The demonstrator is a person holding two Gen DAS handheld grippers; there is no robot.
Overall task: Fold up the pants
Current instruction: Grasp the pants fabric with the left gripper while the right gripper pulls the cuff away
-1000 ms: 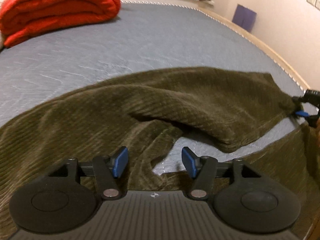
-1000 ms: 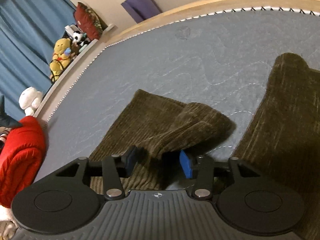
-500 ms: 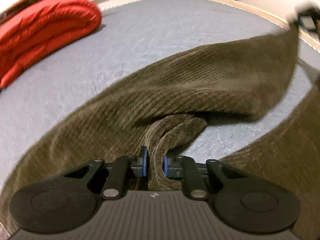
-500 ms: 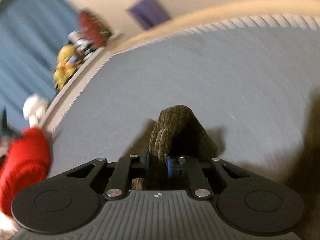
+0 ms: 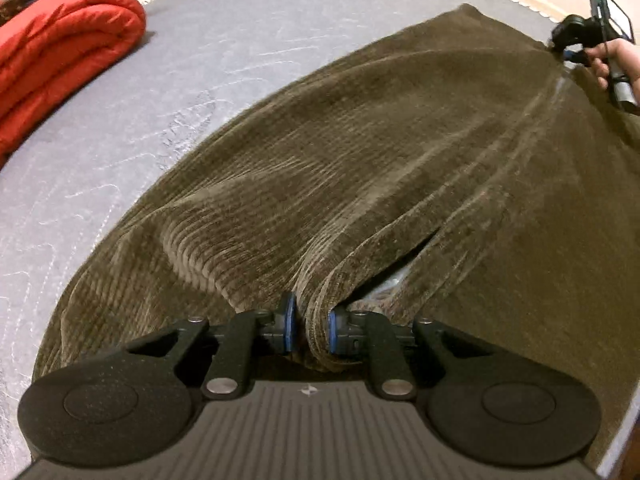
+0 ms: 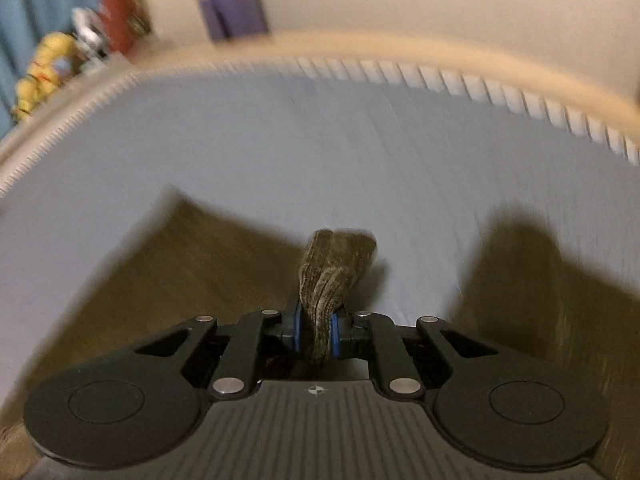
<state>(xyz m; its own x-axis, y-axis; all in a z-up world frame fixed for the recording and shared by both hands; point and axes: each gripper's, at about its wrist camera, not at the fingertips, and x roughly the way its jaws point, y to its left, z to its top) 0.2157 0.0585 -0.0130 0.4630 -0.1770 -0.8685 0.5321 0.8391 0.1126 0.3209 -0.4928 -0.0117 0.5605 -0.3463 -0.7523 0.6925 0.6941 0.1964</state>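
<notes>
Grey quilted bed cover (image 5: 248, 40) fills most of both views, with a pale wooden bed edge (image 6: 400, 50) and a cream wall behind it. On the far left of the bed sits a folded red puffy blanket (image 5: 60, 56). Some soft toys (image 6: 40, 72) blur on a shelf by a blue curtain.

On the bed lie the brown ribbed corduroy pants (image 5: 380, 152). They are spread wide across the cover, and 1 leg is pulled up and over toward the other leg.

The left gripper (image 5: 310, 330) pinches a bunched fold of the brown cloth tight between its blue pads. The right gripper (image 6: 316, 330) does the same, with a thick tuft of cloth sticking up between its pads. In the left view, the right gripper shows far off at the top right corner, held by a hand (image 5: 616, 60), at the other end of the same leg.

I think the fold has only just started. Both ends of 1 leg are grabbed and lifted, but the leg does not lie flat on the other leg yet. A small gap between the 2 legs shows near the left gripper. What is left: lay this leg down neatly, let go, then fold the pants shorter.
</notes>
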